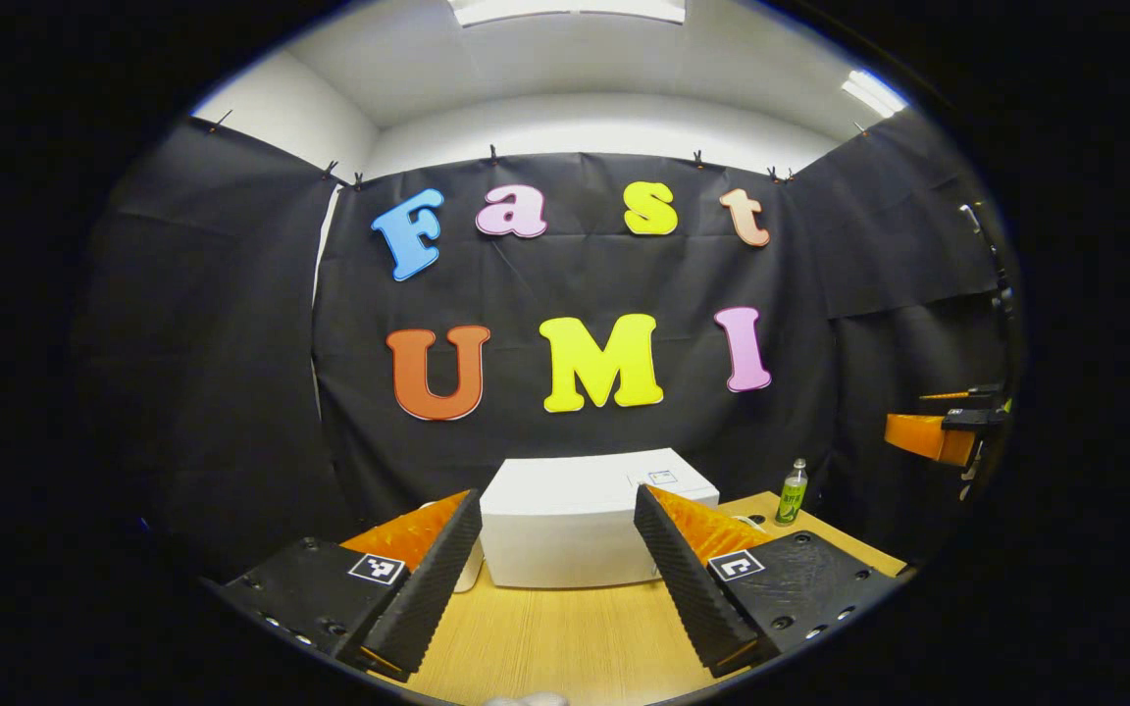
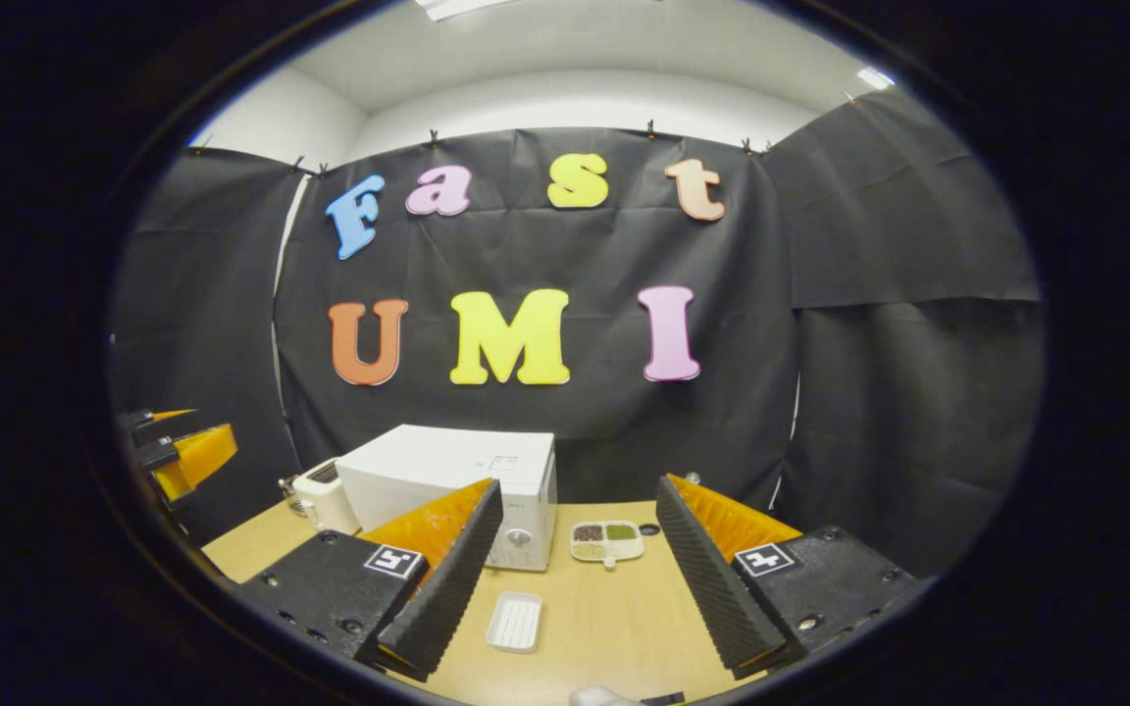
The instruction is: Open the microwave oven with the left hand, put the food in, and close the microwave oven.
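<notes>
Left gripper (image 1: 558,549) held level above table (image 1: 565,637), aimed at microwave oven (image 1: 585,520); fingers spread wide, nothing between. Microwave oven shut, at table's back edge against booth wall. Right gripper (image 2: 570,549) likewise level above table, fingers wide apart, empty. Food tray (image 2: 606,540) on table near back edge, just right of microwave oven. White ribbed dish (image 2: 514,621) nearer front edge. Green bottle (image 1: 792,492) at back right corner.

My left gripper (image 1: 557,569) and right gripper (image 2: 570,559) share black screw-studded bodies, ribbed wedge fingers and small square black-and-white marker tags.
</notes>
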`<state>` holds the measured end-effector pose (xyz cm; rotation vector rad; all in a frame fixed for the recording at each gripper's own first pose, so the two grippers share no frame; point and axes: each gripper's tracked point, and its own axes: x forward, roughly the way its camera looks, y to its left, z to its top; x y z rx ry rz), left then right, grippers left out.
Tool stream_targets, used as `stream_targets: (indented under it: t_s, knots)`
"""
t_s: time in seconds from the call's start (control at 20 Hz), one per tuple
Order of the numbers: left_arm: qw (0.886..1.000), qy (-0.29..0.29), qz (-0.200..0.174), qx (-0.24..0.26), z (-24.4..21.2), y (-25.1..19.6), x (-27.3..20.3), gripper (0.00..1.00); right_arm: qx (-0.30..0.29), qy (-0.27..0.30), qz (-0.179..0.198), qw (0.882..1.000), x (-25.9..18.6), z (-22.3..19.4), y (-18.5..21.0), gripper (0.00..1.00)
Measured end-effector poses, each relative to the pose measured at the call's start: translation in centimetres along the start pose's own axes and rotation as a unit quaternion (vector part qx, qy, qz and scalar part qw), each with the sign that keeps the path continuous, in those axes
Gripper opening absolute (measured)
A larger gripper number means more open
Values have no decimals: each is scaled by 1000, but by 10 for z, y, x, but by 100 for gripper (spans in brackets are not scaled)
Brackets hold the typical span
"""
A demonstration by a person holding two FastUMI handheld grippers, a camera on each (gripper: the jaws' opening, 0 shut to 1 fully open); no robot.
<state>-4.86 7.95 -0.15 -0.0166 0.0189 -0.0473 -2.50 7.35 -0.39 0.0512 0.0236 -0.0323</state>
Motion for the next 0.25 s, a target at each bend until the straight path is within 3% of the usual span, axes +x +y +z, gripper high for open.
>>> stream_targets:
  t_s: [0.2, 0.25]
  knots:
    - [1000, -5, 2, 2, 4, 0, -1, 100, 0, -4, 1, 1000, 1, 4, 1, 92]
    - [1000, -6, 3, 2, 5, 0, 0, 89, -1, -5, 2, 1000, 3, 4, 1, 92]
